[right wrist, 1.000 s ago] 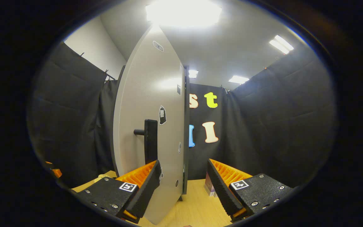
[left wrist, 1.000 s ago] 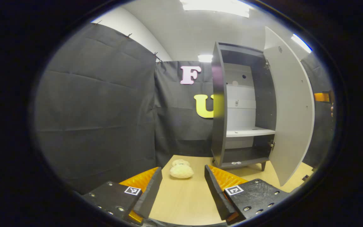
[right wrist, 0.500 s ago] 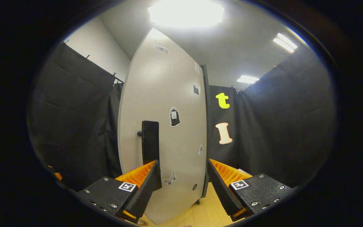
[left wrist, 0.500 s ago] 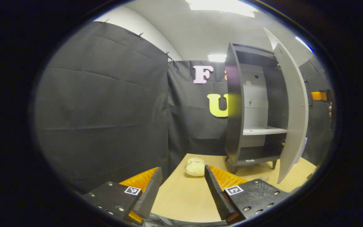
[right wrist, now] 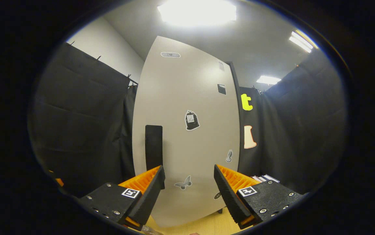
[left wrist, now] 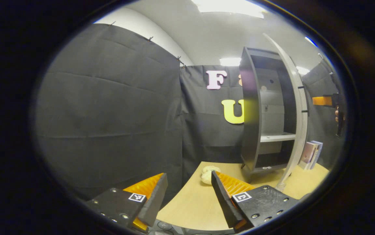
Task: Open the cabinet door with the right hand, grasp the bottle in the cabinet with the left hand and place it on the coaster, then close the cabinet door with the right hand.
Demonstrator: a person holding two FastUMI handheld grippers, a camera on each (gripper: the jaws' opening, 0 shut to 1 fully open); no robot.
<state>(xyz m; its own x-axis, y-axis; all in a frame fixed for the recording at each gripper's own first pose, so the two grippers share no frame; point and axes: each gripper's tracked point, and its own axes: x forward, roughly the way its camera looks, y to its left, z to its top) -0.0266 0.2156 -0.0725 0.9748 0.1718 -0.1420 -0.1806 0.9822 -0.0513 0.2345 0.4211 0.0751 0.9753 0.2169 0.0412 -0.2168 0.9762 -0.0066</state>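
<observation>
Table [left wrist: 190,209]: bare wood.
Door [right wrist: 187,130]: ajar; push flat nr handle [right wrist: 154,147].
Right gripper [right wrist: 189,189]: jaws apart, empty.
Left gripper [left wrist: 187,199]: jaws apart, empty.

My left claw's finger [left wrist: 221,192] covers part of the plush toy [left wrist: 206,174]; the door [left wrist: 296,111] hides part of the books [left wrist: 309,153] behind it.
</observation>
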